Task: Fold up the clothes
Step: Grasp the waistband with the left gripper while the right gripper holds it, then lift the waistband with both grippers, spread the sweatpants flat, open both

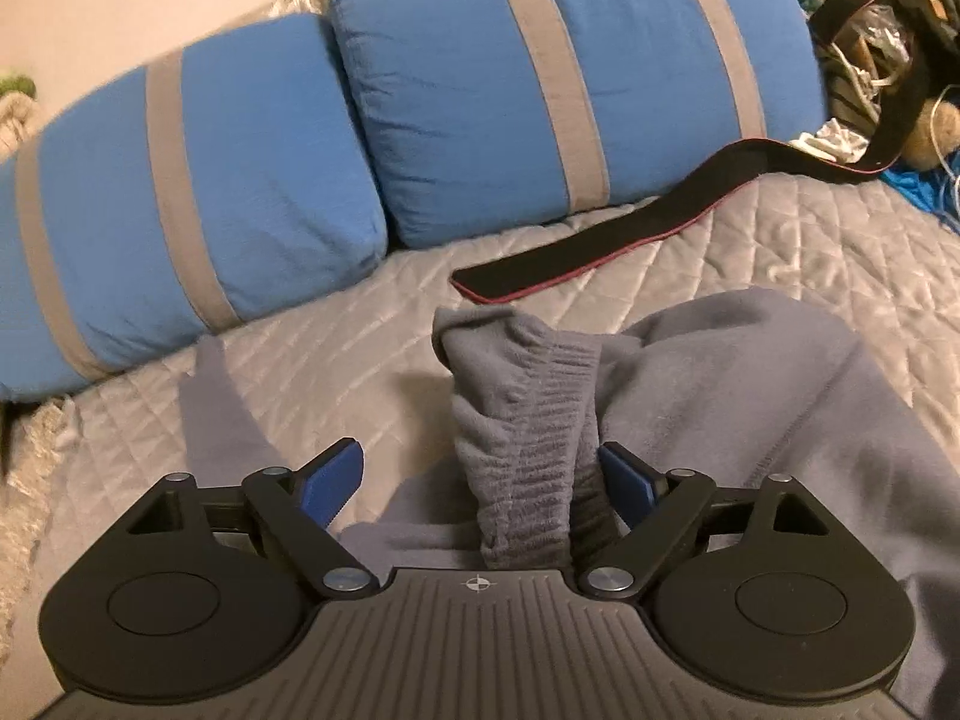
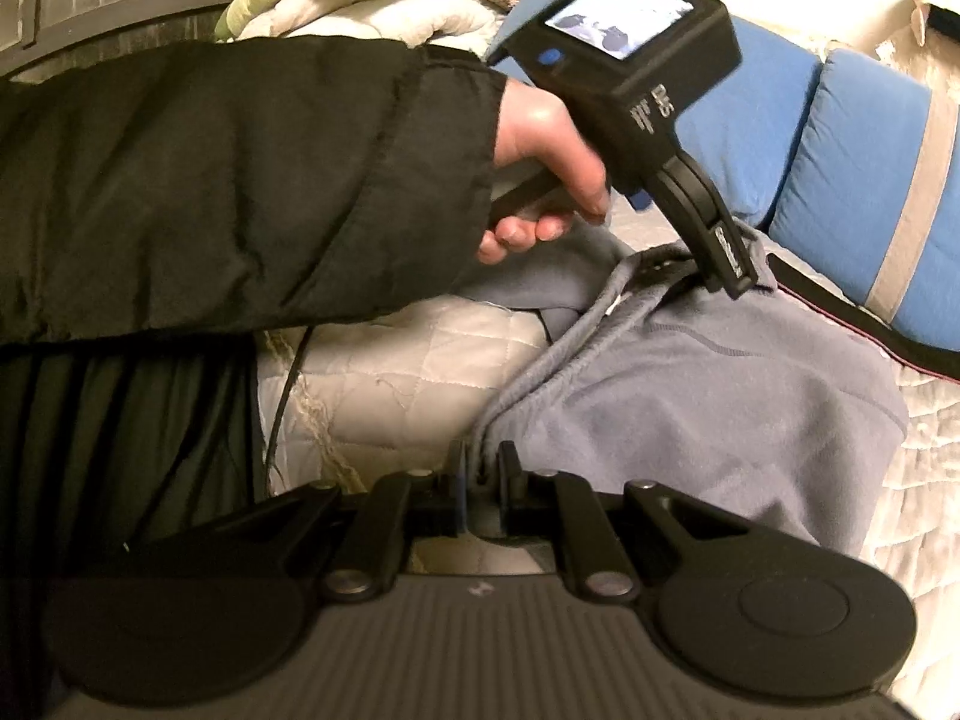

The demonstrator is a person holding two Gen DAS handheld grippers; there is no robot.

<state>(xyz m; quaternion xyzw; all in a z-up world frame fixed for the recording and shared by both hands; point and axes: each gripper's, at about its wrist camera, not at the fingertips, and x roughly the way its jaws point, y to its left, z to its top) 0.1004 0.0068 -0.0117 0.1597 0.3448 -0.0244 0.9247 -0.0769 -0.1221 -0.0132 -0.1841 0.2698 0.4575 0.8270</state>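
Left wrist view. Left gripper [image 1: 480,480] stands wide, blue pads spread. A bunched ribbed band of the grey sweatshirt [image 1: 750,408] rises between them; the right-hand pad seems to touch the fabric, the left pad [image 1: 330,483] stands clear, so no grip yet. Judgement: the spread is set to take in the whole thick bunch before closing. The sweatshirt lies on the quilted bed [image 1: 150,420], mostly right and near. Two blue pillows [image 1: 270,180] sit at the far side; a black strap [image 1: 600,246] lies between pillows and garment, apart from it.

Right wrist view. Right gripper [image 2: 482,480] is nearly closed, pinching a ribbed edge of the sweatshirt [image 2: 690,396] at the near side. Judgement: it serves as anchor, keeping that edge taut and lifted while the other end is gathered. Farther off, a person's hand [image 2: 540,162] in a black sleeve [image 2: 240,180] grips the handle of the left gripper [image 2: 729,258], whose tip sits at the far edge of the garment. The fabric sags between the two ends. Fold not yet made.
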